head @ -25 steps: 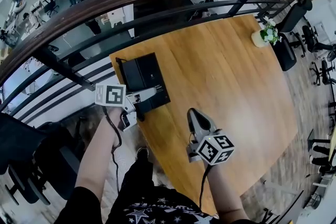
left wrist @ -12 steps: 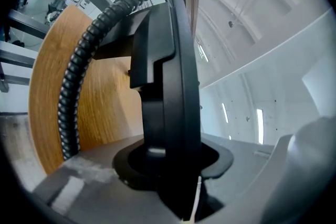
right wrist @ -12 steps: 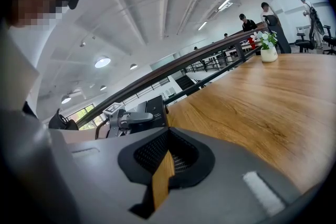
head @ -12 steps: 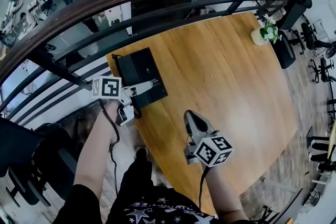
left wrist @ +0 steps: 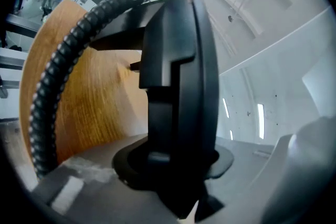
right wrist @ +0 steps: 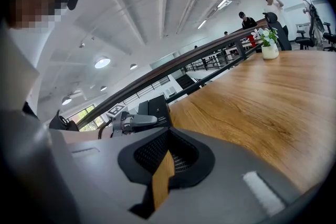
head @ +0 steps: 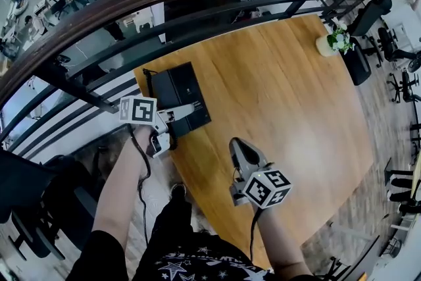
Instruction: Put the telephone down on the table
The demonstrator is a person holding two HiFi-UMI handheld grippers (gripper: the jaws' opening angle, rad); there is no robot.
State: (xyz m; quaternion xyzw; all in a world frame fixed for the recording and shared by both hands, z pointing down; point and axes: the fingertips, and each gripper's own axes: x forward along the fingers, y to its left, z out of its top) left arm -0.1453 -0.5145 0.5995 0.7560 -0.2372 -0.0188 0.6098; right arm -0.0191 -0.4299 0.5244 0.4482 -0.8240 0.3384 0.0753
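Observation:
A black desk telephone (head: 177, 92) lies flat at the left corner of the wooden table (head: 283, 102), its cord at the far-left edge. My left gripper (head: 187, 112) reaches over the table edge and is shut on the phone's near side. In the left gripper view the black telephone (left wrist: 178, 81) fills the space between the jaws, with its coiled cord (left wrist: 55, 97) at the left. Whether the phone rests fully on the wood I cannot tell. My right gripper (head: 241, 145) hovers over the table's near edge, shut and holding nothing.
A curved dark railing (head: 131, 0) runs just behind the table. A white pot with a plant (head: 333, 43) stands at the far right corner. Office chairs (head: 360, 66) stand beyond the right edge. People (right wrist: 273, 5) stand in the distance.
My left gripper, with the telephone in it, has sunk a little toward the tabletop. The right gripper has stayed where it was.

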